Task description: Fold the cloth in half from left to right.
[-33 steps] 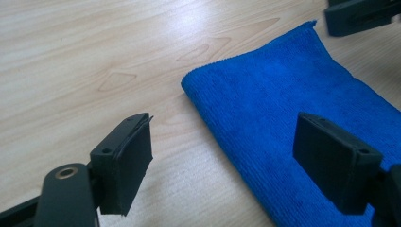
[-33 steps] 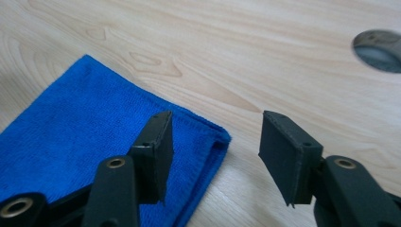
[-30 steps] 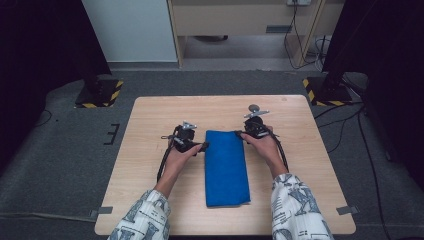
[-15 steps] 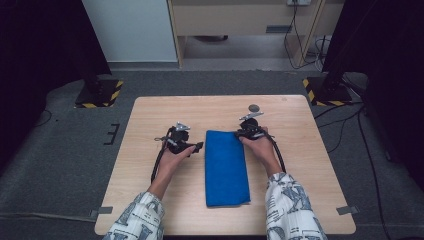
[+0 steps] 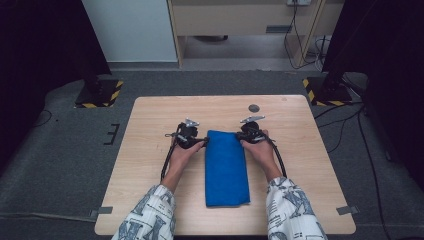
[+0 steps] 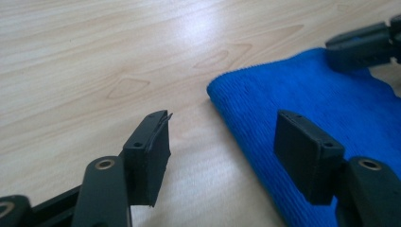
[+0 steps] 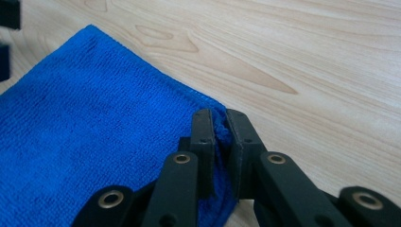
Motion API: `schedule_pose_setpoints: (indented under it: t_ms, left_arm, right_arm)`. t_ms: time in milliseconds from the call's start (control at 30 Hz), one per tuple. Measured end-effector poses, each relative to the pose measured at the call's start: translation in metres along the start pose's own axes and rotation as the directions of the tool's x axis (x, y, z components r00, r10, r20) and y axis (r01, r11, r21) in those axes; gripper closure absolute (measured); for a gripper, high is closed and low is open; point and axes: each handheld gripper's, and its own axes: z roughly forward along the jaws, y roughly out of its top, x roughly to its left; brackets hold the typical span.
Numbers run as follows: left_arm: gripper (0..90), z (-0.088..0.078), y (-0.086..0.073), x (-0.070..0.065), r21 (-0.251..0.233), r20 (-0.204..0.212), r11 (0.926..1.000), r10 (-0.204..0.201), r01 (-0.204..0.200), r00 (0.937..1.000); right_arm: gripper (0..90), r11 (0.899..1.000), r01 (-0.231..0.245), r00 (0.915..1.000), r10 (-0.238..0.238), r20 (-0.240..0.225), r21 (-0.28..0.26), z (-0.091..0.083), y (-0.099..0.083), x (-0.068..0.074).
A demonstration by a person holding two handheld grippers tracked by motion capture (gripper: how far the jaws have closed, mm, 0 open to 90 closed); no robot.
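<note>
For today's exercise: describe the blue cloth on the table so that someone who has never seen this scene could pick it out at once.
On the light wooden table, look at the middle, between the person's two hands. There lies the blue cloth, folded into a long strip that runs away from the person. The right gripper pinches its far right corner, the left gripper straddles its other far corner, and nothing else here is blue.

Blue cloth (image 5: pixel 227 167); pale wood-grain table (image 5: pixel 150 165); black jaws; white-blue patterned sleeves (image 5: pixel 145 217)
</note>
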Motion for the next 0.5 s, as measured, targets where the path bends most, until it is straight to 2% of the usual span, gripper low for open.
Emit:
schedule_pose_setpoints:
  t_ms: [67, 200, 267, 333, 433, 500]
  left_arm:
    - [38.9, 0.004, 0.002, -0.001, 0.004, -0.011, 1.0000, 0.000, 0.000, 0.9999]
    - [39.6, 0.015, 0.006, -0.002, 0.022, 0.009, 0.9997, -0.008, 0.008, 0.9999]
    - [39.6, 0.019, 0.007, -0.003, 0.015, 0.011, 0.9999, -0.004, 0.004, 0.9999]
    - [40.7, 0.025, 0.007, -0.003, 0.019, -0.008, 0.9998, -0.006, 0.006, 0.9999]
    - [42.7, 0.032, 0.007, -0.003, 0.031, -0.016, 0.9995, -0.007, 0.008, 0.9998]
    - [44.5, 0.036, 0.007, -0.005, 0.026, -0.020, 0.9996, 0.014, -0.014, 0.9997]
  right_arm:
    - [81.9, 1.000, -0.001, 1.0000, 0.001, 0.000, 0.004, -0.001, -0.001, -0.001]
    - [82.0, 1.000, 0.012, 0.9999, -0.012, 0.007, 0.005, -0.002, -0.001, 0.001]
    - [81.7, 1.000, 0.016, 0.9999, -0.016, 0.005, 0.004, -0.002, -0.002, 0.001]
    - [81.5, 1.000, 0.011, 0.9999, -0.011, 0.006, -0.001, -0.002, -0.002, 0.001]
    - [81.9, 1.000, 0.018, 0.9997, -0.018, 0.018, -0.001, -0.002, -0.003, 0.003]
    - [82.1, 1.000, 0.018, 0.9996, -0.018, 0.021, -0.005, -0.003, -0.004, 0.004]
